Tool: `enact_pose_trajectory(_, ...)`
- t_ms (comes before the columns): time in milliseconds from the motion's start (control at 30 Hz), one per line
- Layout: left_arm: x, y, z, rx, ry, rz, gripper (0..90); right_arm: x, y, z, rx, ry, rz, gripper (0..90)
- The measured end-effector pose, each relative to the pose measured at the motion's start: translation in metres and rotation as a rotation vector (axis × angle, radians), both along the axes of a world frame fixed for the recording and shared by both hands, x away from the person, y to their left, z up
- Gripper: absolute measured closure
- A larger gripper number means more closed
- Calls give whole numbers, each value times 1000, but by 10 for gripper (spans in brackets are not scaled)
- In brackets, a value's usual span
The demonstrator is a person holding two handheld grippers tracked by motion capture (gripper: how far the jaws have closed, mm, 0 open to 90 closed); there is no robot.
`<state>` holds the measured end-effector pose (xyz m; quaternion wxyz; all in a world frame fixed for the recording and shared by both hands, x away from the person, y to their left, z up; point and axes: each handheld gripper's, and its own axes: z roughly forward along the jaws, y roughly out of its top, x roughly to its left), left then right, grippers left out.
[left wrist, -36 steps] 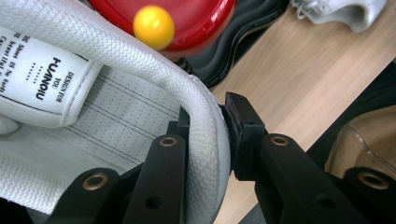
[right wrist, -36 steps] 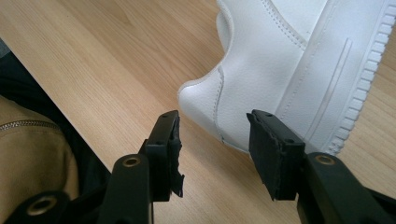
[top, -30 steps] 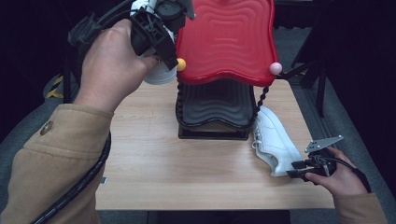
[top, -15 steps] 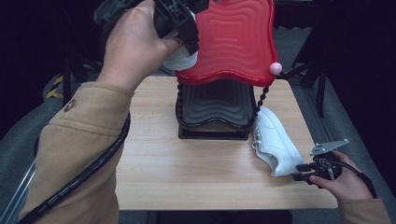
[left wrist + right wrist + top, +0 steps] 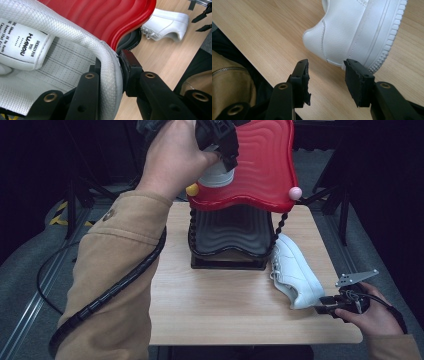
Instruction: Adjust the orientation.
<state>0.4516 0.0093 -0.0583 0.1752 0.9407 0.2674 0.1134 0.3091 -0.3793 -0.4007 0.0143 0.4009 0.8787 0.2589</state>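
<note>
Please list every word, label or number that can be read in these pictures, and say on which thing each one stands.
"DESIGN FOR YOU" and "FUANNOIU": on the white tongue label inside the shoe that the left tongs hold by its collar.
The smaller lines on that label, starting "HE Shoes IS No Such": cut off at the edge, only partly legible.
The white shoe on the table: no readable text.

From my station I saw a pale wooden surface (image 5: 225,310) that carried a black ribbed lower tray (image 5: 230,232) under a red wavy upper shelf (image 5: 265,165) on twisted black posts (image 5: 278,226) tipped with a pink ball (image 5: 295,193) and a yellow ball (image 5: 191,190), grey carpet (image 5: 30,270) lying around it.
</note>
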Motion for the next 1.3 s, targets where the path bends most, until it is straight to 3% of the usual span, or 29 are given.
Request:
enact_pose_trajectory(167,9,-9,-1,12,-10,-20,773,-3,-3,-1,-10,6,-15,549)
enact_pose_trajectory(400,15,-20,-13,27,-24,-45,772,-5,-4,-2,-16,5,-24,547)
enact_pose_trajectory(633,17,-21,-22,8,-20,-51,770,-2,2,-6,-28,15,-8,541)
enact_pose_trajectory(1000,21,-33,-43,106,-8,-52,770,-2,4,-7,-29,20,1,537)
enact_pose_trajectory(1300,25,-38,-56,141,-2,-51,770,-2,6,-7,-32,22,6,536)
